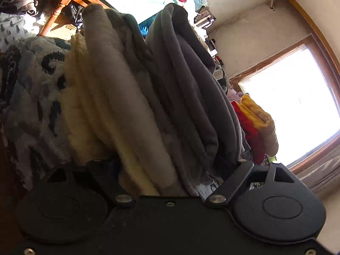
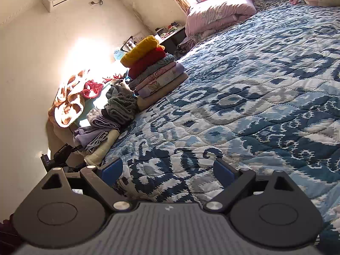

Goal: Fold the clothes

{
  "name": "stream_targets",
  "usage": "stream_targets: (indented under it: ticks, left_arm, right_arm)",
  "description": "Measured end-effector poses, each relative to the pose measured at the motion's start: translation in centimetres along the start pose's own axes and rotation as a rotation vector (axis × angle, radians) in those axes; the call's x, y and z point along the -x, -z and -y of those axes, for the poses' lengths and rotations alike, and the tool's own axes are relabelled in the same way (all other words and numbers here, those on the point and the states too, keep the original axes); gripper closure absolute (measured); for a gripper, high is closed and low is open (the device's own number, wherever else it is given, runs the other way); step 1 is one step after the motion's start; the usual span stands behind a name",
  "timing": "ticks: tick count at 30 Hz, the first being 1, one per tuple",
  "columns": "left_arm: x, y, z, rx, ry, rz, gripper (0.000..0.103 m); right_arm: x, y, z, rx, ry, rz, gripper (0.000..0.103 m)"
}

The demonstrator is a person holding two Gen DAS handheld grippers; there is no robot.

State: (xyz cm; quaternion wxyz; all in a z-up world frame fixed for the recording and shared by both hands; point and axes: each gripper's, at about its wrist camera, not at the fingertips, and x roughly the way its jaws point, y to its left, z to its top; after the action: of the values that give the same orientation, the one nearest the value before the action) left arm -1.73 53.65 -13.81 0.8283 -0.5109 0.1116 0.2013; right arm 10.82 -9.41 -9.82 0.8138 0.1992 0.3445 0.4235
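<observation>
A: Left gripper (image 1: 170, 165) is at the grey folded pile (image 1: 170, 89) at the bed (image 2: 244, 97) edge; fingers spread, pile between?
B: Yep. Right gripper (image 2: 167, 170) fingers spread, empty. Imo back out straight, don't snag.

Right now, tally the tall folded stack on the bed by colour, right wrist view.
Yellow piece: 1
Red piece: 1
Blue denim piece: 1
Pink piece: 1
Lilac patterned piece: 1
Tan piece: 1
Total: 6
</observation>
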Motion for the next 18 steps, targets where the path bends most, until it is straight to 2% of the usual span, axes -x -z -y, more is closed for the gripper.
stream_targets:
  ticks: [3,5,7,10,15,18]
  left_arm:
    - [-4.6,0.5,2.6,-0.047,-0.04,-0.009,0.019]
    - [-4.5,0.4,2.4,0.008,-0.032,0.019,0.019]
    - [-2.9,0.0,2.2,0.021,-0.018,0.013,0.02]
    - [0.7,0.0,2.4,-0.036,-0.059,0.001,0.018]
    - [8.1,2.3,3.5,-0.124,-0.049,0.027,0.003]
    - [10.8,5.0,5.4,-0.228,-0.059,-0.006,0.001]
  right_arm:
    - [2.3,0.0,0.1,-0.017,0.022,0.047,0.012]
    - [3.3,0.2,0.2,-0.032,0.038,0.067,0.012]
    - [4.2,0.5,0.0,-0.025,0.057,0.079,0.012]
    - [5.9,0.9,-0.7,0.008,0.063,0.099,0.012]
    - [7.9,1.2,-0.1,-0.003,0.094,0.122,0.006]
    - [8.4,0.8,0.1,-0.008,0.14,0.136,0.0]
